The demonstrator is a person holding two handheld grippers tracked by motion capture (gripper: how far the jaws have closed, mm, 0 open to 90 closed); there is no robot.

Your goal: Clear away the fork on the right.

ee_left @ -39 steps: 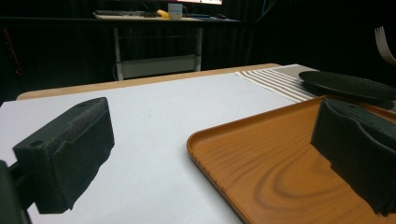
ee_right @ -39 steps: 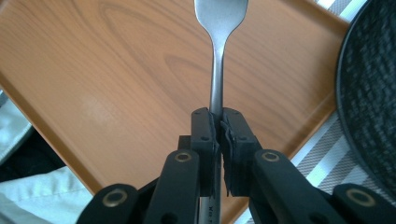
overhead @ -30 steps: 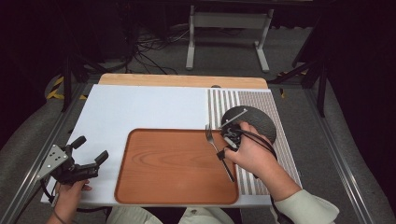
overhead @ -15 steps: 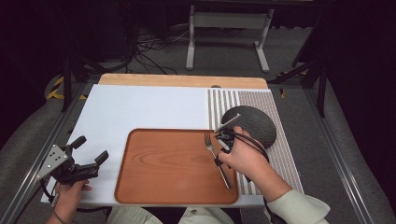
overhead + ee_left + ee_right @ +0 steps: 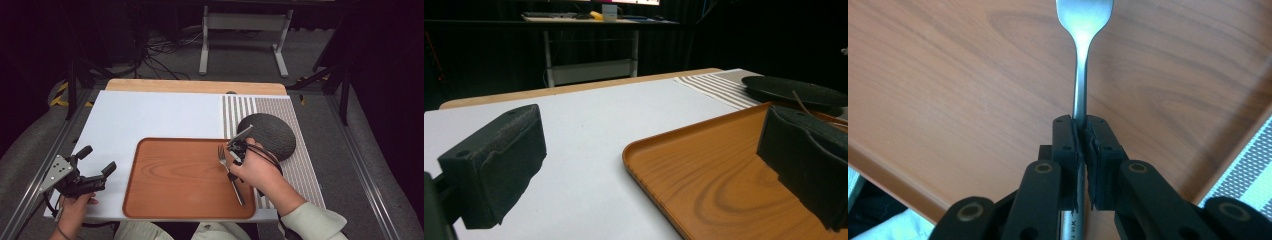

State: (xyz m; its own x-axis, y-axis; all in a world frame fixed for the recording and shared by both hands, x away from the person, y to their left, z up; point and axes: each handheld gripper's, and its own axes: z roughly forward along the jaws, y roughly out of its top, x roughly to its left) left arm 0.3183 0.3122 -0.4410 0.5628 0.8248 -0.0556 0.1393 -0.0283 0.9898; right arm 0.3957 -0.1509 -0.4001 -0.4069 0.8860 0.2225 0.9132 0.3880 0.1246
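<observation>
- High view shows our right gripper [image 5: 231, 161] lower and nearer to us than a second ago: then it held the fork [image 5: 229, 172] just beside the dark round plate [image 5: 270, 134], now over the right part of the wooden tray [image 5: 175, 175].
- Right gripper view has the jaws clenched on the fork's neck [image 5: 1080, 80], tines pointing away over the tray's wood grain [image 5: 948, 75]; we cannot tell whether the fork touches the wood yet.
- We judge the fork is being laid down on the tray, along its right side; what remains is to settle it flat and let go.
- Our left gripper [image 5: 87, 175] has kept its place at the near left corner of the white mat [image 5: 150, 115], jaws spread wide with nothing between them; in the left gripper view its pads [image 5: 499, 160] frame the tray's edge [image 5: 664, 150].
</observation>
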